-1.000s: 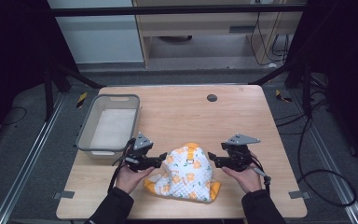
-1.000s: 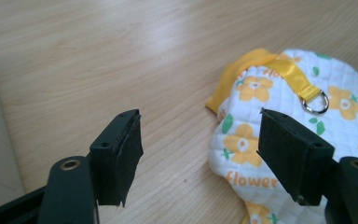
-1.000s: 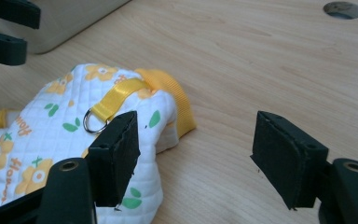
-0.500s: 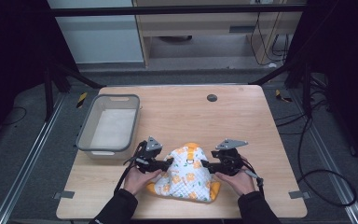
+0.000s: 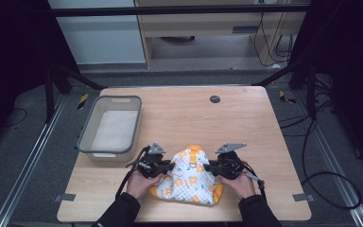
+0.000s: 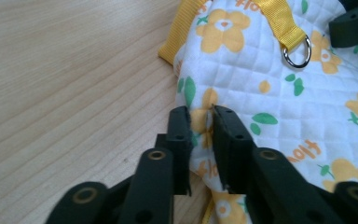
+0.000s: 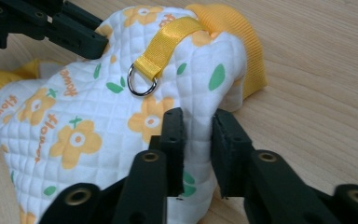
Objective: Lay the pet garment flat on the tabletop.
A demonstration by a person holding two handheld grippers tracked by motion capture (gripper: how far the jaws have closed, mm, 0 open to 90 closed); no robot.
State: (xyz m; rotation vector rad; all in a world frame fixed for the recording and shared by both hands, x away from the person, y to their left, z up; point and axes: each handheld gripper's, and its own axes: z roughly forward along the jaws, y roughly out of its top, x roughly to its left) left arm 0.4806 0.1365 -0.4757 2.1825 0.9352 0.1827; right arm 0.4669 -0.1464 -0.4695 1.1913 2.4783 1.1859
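A white quilted garment with orange flowers, yellow trim and a yellow strap ending in a metal ring lies near the table's front edge. My left gripper is at its left side; its jaws have just been closing and now pinch a fold of the cloth between the pads. My right gripper is at the garment's right side; its jaws have also just been closing and grip a raised fold. The ring lies on top between the two grippers.
A grey plastic basket stands at the table's left, just behind my left hand. A small black round spot sits in the wooden tabletop toward the back. Cables trail on the floor to the right.
Both grippers came inward and down onto the garment's two sides. Their jaws went from wide apart to closed on folds of the cloth.
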